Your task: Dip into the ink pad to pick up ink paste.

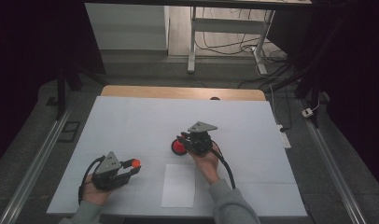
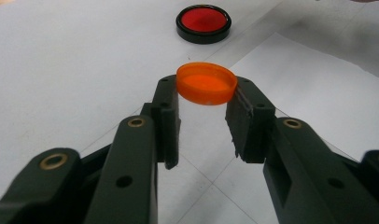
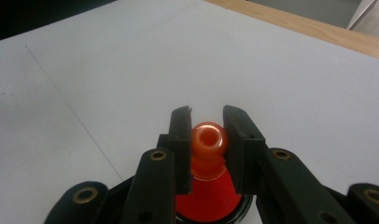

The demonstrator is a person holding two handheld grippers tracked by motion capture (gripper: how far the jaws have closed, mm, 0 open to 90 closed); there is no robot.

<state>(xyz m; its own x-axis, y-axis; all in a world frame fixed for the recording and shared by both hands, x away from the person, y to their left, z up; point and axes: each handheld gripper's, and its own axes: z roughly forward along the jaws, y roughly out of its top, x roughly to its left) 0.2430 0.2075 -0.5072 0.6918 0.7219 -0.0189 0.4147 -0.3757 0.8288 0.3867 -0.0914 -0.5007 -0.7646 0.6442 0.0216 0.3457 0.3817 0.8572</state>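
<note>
Big white surface with a wooden strip along the far edge. Flat white paper sheet lying near the front, between the two hands.

Left gripper near the front left, held low in the left hand. Jaws closed on a small round orange plastic cap, pinched by its sides at the very tips, open side up (shallow, like a tiny dish). Cap lifted off the surface, just left of the paper sheet in the high view. Farther off in the left gripper view, a round red bottle with a black base, seen there with a shiny red top and a black rim.

Right gripper near the middle of the surface, just past the paper sheet, held in the right hand. Jaws closed on the orange neck of that same red bottle, one jaw on each side, touching it. Neck open at the top, a round hole showing. Red bottle body spreading out below the jaws, standing upright on the surface.

Bottle and cap well apart, bottle farther back and to the right.
</note>
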